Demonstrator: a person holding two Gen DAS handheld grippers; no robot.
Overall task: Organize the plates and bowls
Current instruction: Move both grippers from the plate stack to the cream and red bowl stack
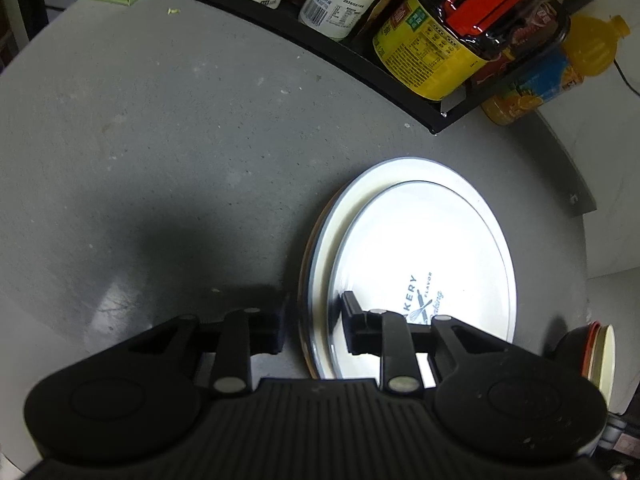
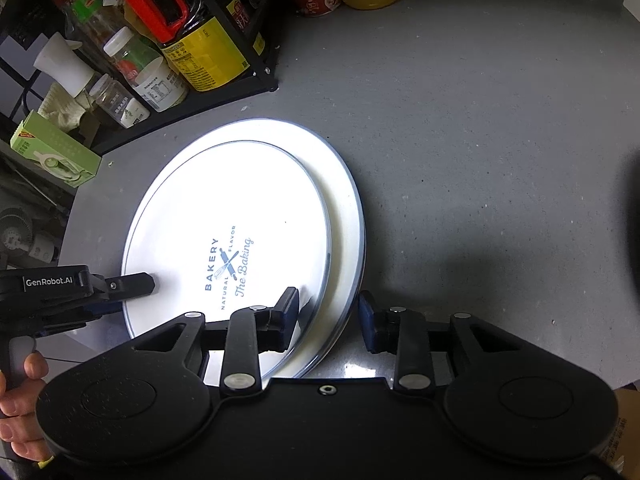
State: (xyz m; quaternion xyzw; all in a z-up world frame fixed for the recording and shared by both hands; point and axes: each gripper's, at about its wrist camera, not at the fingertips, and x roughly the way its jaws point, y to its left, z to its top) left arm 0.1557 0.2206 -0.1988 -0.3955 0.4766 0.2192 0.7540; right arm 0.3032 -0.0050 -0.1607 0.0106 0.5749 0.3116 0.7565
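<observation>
Two white plates lie stacked on the grey round table [image 2: 460,120]. The smaller plate [image 2: 224,208], printed BAKERY, sits on the larger plate [image 2: 344,216]. In the left wrist view the printed plate [image 1: 424,240] lies on the larger plate [image 1: 336,216], with a brownish edge showing under their left rim. My left gripper [image 1: 314,322] is shut on that left rim, one finger on top and one below; the right wrist view shows this gripper [image 2: 132,296] from the side. My right gripper [image 2: 330,316] straddles the right rim, its jaws apart and not pressing.
A black rack [image 2: 192,112] of bottles and jars stands behind the plates, with a juice bottle [image 1: 552,80] beside it and a green box [image 2: 56,152] at the table's edge. A dark round thing with a red and cream rim [image 1: 596,352] shows at the right. A hand [image 2: 20,400] holds the left gripper.
</observation>
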